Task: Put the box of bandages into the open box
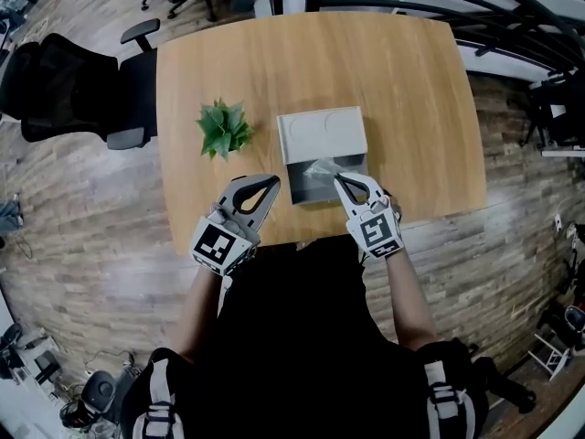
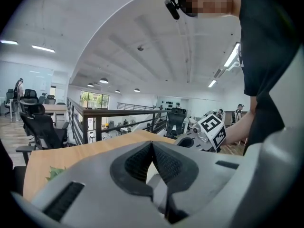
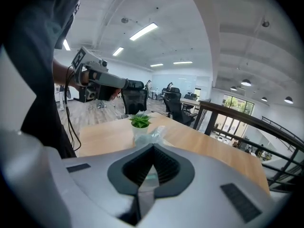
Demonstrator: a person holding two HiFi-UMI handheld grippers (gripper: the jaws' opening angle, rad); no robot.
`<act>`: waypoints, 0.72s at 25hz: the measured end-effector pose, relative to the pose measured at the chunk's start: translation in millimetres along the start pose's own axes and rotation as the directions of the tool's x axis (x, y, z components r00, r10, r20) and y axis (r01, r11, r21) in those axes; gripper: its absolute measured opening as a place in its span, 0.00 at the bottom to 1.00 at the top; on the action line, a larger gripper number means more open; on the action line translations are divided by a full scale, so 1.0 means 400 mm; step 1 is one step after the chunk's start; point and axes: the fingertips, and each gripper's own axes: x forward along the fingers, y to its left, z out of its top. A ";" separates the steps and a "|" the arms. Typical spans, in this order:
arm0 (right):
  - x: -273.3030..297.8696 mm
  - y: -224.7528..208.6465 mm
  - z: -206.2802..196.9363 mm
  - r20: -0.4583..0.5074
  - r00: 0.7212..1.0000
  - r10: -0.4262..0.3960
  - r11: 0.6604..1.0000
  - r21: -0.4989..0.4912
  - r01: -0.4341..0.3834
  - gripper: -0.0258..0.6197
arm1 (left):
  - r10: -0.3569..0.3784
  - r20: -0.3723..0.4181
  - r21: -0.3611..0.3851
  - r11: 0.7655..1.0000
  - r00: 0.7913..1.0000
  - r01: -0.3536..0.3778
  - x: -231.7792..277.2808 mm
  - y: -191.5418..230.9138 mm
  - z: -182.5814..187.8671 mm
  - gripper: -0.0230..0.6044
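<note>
Open box (image 1: 300, 188) is sitting mid-table (image 1: 402, 80), near the person's edge. Its white lid (image 1: 322, 135) is lying flipped back on the far side, and the grey tray is facing up.

Bandage box: I'm not picking it out for sure. The only candidate is a film-wrapped item (image 1: 322, 172) lying in the tray, with crinkled clear plastic covering most of it.

Right gripper (image 1: 340, 181) is pointing down into the tray's right side, tip right at the film. Its own view is showing the jaws closed together at the tip (image 3: 153, 147), with the plastic (image 3: 153, 136) bunching just beyond. A pale sliver is showing in the gap behind the pads. I can't tell whether it's film being pinched or just the item seen through the gap.

Left gripper (image 1: 272, 183) is hanging over the table just left of the tray, clear of it. Its jaws are also meeting at the tip (image 2: 152, 144), with nothing held between the pads.

Small potted plant (image 1: 224, 128) is standing left of the box, well apart from both grippers. Black office chair (image 1: 55, 90) is parked off the table's left side.
</note>
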 end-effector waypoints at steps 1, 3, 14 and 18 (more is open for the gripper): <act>0.013 0.004 -0.009 -0.014 1.000 0.014 1.000 -0.022 -0.014 0.08 | 0.008 0.002 -0.003 1.000 1.000 -0.008 -0.003 0.001 -0.002 0.07; 0.034 0.011 -0.029 -0.042 0.999 0.033 0.998 -0.059 -0.036 0.08 | 0.022 0.004 -0.007 1.000 1.000 -0.022 -0.006 0.001 -0.004 0.07; 0.107 0.049 -0.133 -0.141 0.985 0.103 0.990 -0.080 -0.115 0.08 | 0.066 0.002 -0.034 0.997 0.998 -0.066 -0.021 0.003 -0.016 0.07; 0.132 0.056 -0.160 -0.153 0.980 0.131 0.990 -0.034 -0.138 0.08 | 0.073 -0.010 -0.037 0.997 0.997 -0.073 -0.030 -0.001 -0.033 0.07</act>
